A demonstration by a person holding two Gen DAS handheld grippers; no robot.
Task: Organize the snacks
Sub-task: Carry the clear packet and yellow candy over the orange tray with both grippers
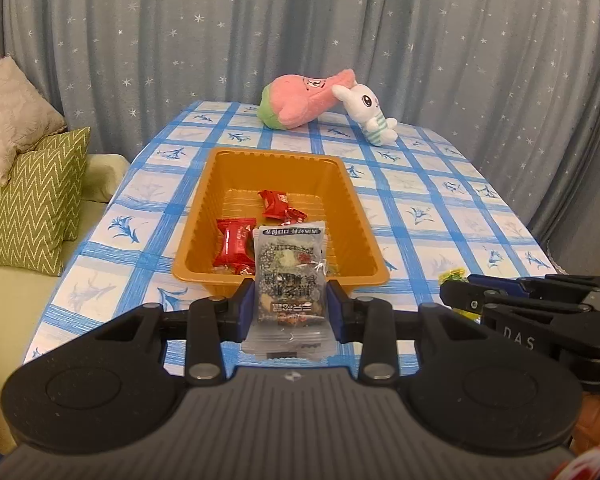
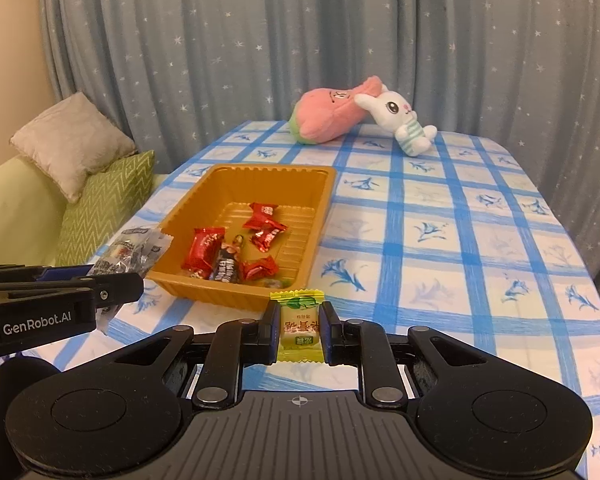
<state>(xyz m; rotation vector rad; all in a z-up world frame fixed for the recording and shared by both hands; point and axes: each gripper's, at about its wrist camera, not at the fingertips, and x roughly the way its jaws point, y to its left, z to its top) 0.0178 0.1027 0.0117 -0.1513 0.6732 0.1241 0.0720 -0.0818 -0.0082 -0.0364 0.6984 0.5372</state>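
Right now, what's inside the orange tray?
Inside the orange tray lie red candies and one dark wrapped snack. Something small at the near wall is too hidden to name. Whatever lies under them is covered.

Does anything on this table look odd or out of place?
Only the two plush toys at the far end: the white bunny leans tilted against the pink plush, which lies on its side. The snacks lie inside the orange tray, nothing spilled.

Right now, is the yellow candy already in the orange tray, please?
Out: the right gripper holds the yellow candy short of the orange tray.
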